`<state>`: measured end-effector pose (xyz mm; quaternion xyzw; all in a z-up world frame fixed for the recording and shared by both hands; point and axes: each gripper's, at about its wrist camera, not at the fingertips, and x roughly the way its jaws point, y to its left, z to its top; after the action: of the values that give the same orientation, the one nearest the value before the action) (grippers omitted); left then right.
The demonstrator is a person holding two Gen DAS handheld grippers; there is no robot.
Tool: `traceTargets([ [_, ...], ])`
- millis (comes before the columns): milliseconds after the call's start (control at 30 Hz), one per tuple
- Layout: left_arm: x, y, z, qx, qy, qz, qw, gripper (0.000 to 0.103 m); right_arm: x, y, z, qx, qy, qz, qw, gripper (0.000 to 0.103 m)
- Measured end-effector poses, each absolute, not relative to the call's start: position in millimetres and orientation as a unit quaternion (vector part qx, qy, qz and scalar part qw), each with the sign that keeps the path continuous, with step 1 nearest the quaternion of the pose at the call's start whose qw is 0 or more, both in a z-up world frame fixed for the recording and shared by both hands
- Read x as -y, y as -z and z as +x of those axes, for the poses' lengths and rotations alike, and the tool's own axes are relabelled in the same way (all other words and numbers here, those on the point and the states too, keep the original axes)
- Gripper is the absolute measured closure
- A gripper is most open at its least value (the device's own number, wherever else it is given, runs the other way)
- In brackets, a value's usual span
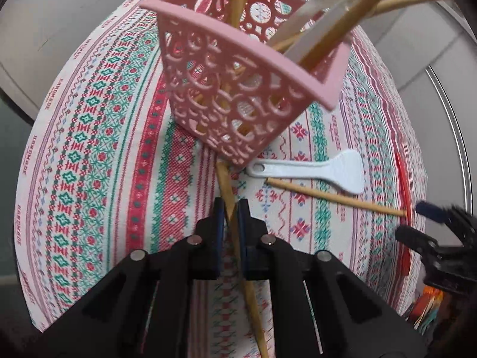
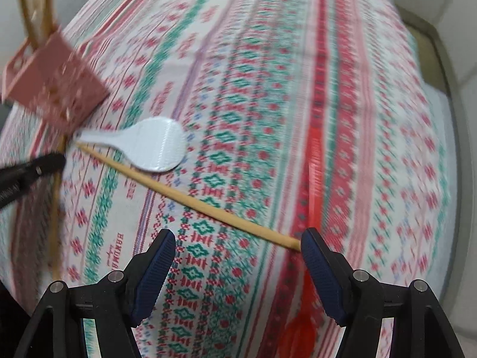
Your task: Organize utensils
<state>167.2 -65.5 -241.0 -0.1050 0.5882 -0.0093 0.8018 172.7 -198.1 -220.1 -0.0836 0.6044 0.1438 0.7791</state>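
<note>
The patterned cloth (image 1: pixel 89 149) covers the table. On it stands the pink basket (image 1: pixel 238 95), already holding chopsticks and spoons upright. The left gripper (image 1: pixel 231 208) is clamped on a chopstick (image 1: pixel 235 238) beside it, likely to lift it in. The right gripper (image 2: pixel 238 247) hangs with jaws apart over a second chopstick (image 2: pixel 208 208); nearby lie a white paddle (image 2: pixel 155 146) and a red utensil (image 2: pixel 313 179).

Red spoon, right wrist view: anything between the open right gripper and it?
Nothing visible blocks it. The red spoon lies flat on the cloth, running down under the right gripper's right-hand finger. The loose chopstick's end reaches that same finger beside the spoon, so closing there might catch both.
</note>
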Motion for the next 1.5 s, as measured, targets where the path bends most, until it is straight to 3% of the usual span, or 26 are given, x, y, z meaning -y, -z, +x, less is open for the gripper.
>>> traceTargets([
  [133,50,240,162,-0.6,0.031,-0.103,0.793,0.094,186,237,177,-0.61,-0.159,-0.119,0.767,0.037],
  [500,-2,229,153,-0.619,0.054,-0.121,0.774,0.095,159,245,164,-0.643,-0.194,-0.138,0.728,0.04],
  [767,-38,215,150,-0.612,0.057,-0.129,0.778,0.095,106,229,155,-0.571,-0.254,-0.193,0.756,0.045],
  [900,-62,206,145,-0.613,0.056,-0.137,0.776,0.095,78,236,149,-0.549,-0.275,-0.231,0.755,0.055],
  [1167,-99,199,139,-0.614,0.057,-0.145,0.774,0.095,44,253,168,-0.553,-0.285,-0.231,0.748,0.062],
  [1500,-125,188,135,-0.606,0.06,-0.151,0.778,0.095,15,253,159,-0.526,-0.294,-0.28,0.748,0.092],
])
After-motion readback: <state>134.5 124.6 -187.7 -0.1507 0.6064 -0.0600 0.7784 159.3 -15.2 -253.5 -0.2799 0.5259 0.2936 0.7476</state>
